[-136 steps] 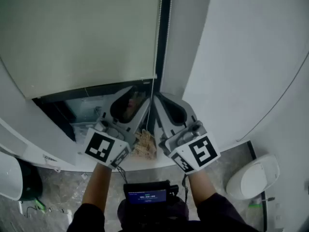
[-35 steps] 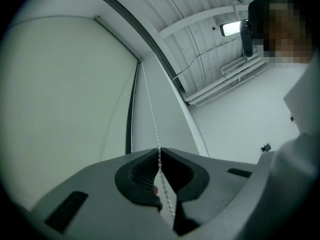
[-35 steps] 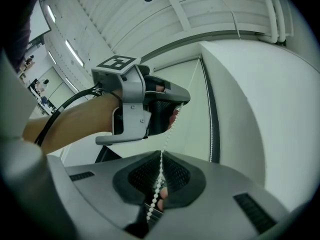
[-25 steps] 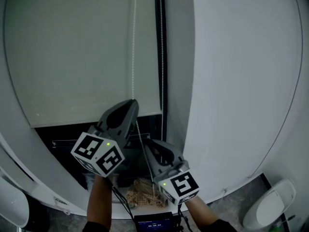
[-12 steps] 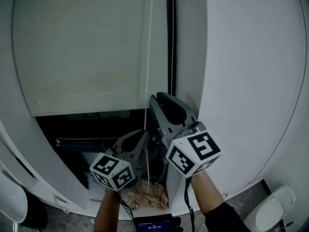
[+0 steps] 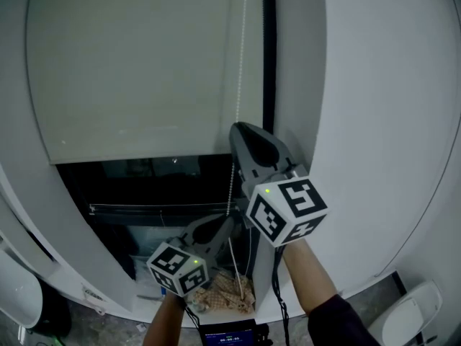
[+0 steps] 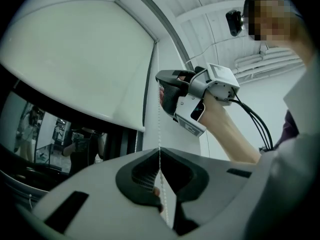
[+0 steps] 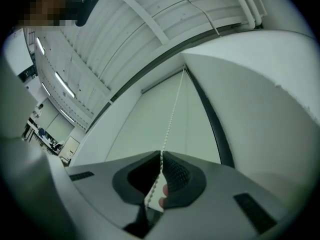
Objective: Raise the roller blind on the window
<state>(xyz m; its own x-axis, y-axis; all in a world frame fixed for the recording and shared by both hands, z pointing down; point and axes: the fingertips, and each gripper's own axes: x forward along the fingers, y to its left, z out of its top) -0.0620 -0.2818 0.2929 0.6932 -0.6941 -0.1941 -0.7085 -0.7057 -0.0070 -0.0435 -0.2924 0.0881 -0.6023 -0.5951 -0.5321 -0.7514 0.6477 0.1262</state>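
Fingers [image 7: 142, 173] tight on faint bead chain [image 7: 159, 131]

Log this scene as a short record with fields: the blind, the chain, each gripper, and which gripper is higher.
roller blind: partly raised, with a dark strip of window showing below its bottom edge
bead chain: hangs by the blind's right edge and runs straight from one gripper to the other
left gripper: shut on the bead chain
right gripper: shut on the bead chain
higher gripper: the right, above the left on the same chain
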